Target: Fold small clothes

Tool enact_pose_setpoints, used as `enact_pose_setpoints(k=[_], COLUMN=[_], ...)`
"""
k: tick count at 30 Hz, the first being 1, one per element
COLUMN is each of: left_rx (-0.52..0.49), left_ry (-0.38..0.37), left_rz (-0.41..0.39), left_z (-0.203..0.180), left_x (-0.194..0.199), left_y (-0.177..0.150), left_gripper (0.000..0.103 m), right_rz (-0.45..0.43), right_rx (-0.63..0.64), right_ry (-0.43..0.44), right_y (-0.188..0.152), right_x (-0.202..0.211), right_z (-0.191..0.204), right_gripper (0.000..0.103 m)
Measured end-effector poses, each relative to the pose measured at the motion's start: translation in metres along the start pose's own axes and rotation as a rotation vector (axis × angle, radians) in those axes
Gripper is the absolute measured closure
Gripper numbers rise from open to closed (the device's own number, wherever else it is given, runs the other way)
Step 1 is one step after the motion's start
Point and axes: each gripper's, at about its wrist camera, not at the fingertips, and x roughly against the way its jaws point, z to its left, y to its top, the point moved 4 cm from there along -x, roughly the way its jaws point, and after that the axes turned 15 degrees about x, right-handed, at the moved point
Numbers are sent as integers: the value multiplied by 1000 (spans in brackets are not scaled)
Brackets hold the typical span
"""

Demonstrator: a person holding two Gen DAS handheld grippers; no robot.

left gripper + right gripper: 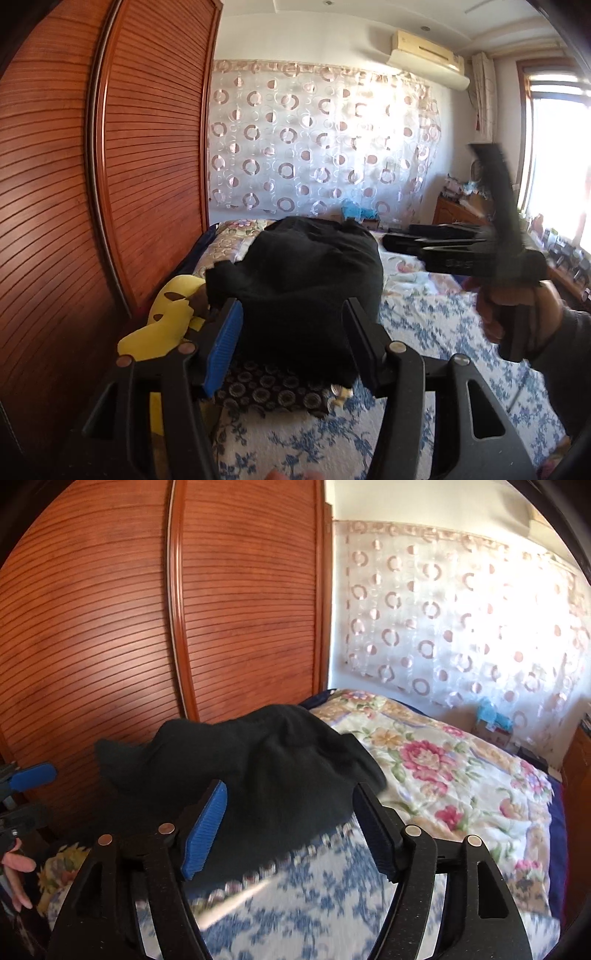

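The black garment (306, 295) lies bunched on the bed (424, 332), atop a stack of patterned clothes. The left hand-held gripper (291, 347) and right hand-held gripper (291, 834) both stand apart, gripping nothing, apparently released so the fold rests undisturbed.

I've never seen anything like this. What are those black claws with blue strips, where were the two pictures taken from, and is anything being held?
There is no robot here. A person holds a hand-squeezed gripper in each hand, and each gripper carries a wide-angle camera looking forward along its two fingers. One picture comes from the left gripper, the other from the right gripper. Both look across a bed with a blue-flowered bedspread, beside a wooden wardrobe. On the bed lies a black garment, with something yellow beside it. Both grippers stand open, their fingers either side of the black garment, and neither visibly presses on it, so nothing seems held.
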Motion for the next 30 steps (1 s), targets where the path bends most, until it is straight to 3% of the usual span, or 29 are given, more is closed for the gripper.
enact_pose_setpoints(k=[3, 16, 30], left_rx=[-18, -76, -120], left_ry=[16, -91, -143], left_rz=[28, 74, 44], left_z=[-13, -95, -146], left_x=[1, 20, 56], left_y=[-12, -47, -48], left_gripper=[47, 47, 47], right_rz=[-5, 6, -29], right_rx=[-32, -164, -267], right_ry=[-37, -271, -475], right_y=[-18, -108, -143], right_x=[31, 188, 299], right_z=[1, -5, -14], right_gripper=[27, 22, 22])
